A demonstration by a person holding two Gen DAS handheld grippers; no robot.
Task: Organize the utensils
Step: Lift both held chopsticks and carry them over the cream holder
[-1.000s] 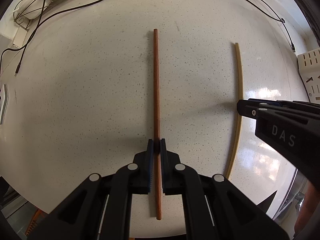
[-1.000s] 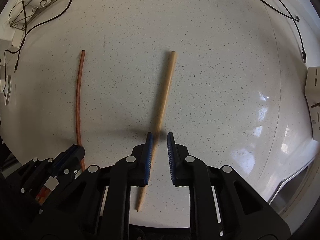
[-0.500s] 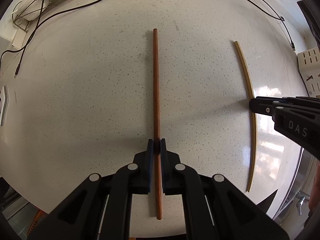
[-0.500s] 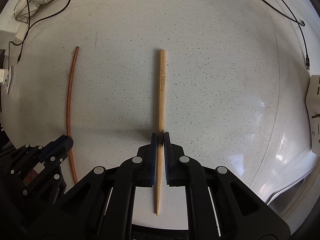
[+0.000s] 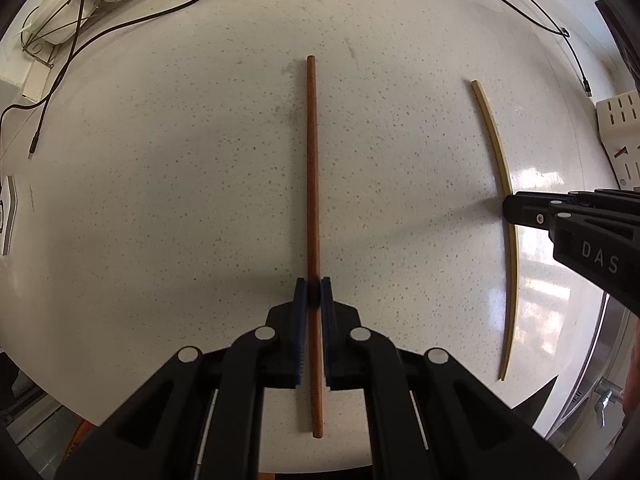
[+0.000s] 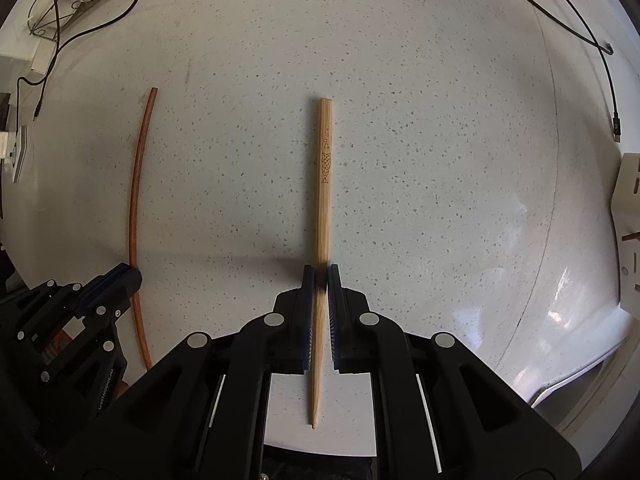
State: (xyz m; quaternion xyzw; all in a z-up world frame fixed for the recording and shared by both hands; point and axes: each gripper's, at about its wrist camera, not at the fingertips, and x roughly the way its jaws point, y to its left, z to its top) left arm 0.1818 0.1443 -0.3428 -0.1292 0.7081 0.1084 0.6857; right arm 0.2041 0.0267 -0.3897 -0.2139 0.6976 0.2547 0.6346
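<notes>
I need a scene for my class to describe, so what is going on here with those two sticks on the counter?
A person is working two hand-held tongs over a speckled white countertop. The left tongs are shut on a reddish-brown round wooden chopstick, and the right tongs are shut on a pale bamboo chopstick with a fish engraving. Both chopsticks lie roughly side by side and apart. A slotted cream utensil holder shows at the right edge.
</notes>
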